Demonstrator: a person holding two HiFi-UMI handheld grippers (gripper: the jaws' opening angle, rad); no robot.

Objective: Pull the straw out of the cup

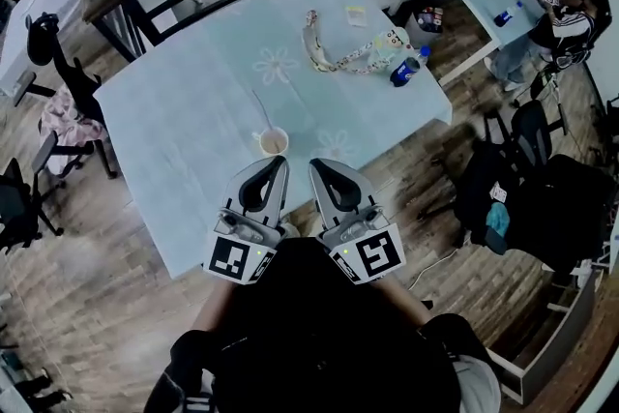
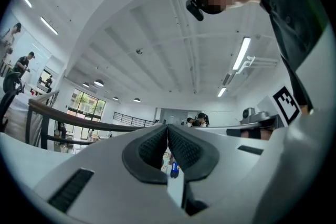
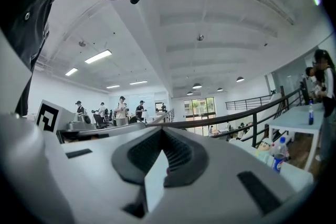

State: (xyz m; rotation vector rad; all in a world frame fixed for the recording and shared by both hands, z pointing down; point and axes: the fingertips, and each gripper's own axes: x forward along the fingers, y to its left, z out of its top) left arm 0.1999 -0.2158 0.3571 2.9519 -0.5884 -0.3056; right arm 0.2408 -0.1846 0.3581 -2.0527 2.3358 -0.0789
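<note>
The table point(image 1: 184, 111) fills mid-frame. At lower centre your left gripper point(image 1: 280, 162) and right gripper point(image 1: 316, 165) are both closed and empty, just below the cup point(image 1: 274, 143). Its straw point(image 1: 261, 111) leans up-left, untouched. This looks like the approach step: next, open one gripper around the straw.

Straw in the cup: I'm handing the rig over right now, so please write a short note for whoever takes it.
Left gripper: shut, empty, just short of the cup.
Right gripper: shut, empty, beside the left one.
Things: the cup stands on the table near its near edge; the straw is in it, leaning away to the left.
Done: nothing yet; the straw is untouched.
Left: open a gripper, grip the straw, probably steady the cup with the other, and pull the straw out.
</note>
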